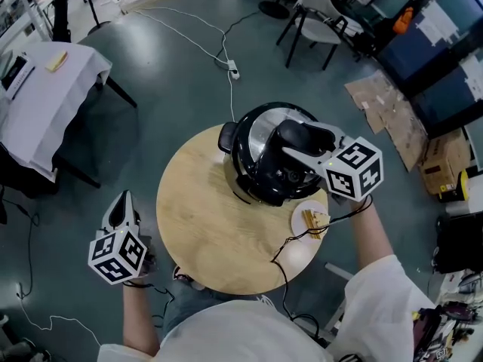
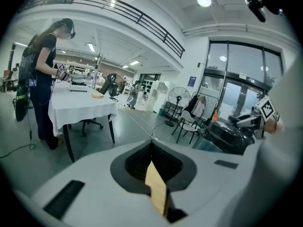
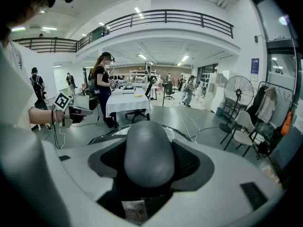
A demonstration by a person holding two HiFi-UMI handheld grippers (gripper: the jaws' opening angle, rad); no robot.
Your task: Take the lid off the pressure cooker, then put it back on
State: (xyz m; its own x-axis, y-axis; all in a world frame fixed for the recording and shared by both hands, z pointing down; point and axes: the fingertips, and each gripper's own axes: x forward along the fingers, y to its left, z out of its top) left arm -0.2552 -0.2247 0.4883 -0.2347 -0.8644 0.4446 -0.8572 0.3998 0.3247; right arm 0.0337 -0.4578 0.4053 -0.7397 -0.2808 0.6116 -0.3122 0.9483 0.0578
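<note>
right gripper (image 1: 293, 146): clamped on lid handle (image 3: 147, 152) | left gripper (image 1: 122, 204): clenched, empty, near left, off round table (image 1: 204, 228) | lid (image 1: 260, 130): atop pressure cooker (image 1: 247, 181), table's far right

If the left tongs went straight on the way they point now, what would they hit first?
Most likely the floor near the white cable; the left tongs aim down past the cloth-covered table, though depth is unclear.

The right gripper (image 1: 294, 143) covers the middle of the pressure cooker lid (image 1: 260, 130). In the right gripper view the lid handle (image 3: 147, 152) hides all but an arc of the lid's rim. What lies on the small plate (image 1: 299, 222) at the right edge of the tabletop (image 1: 204, 217) is too small to tell.
</note>
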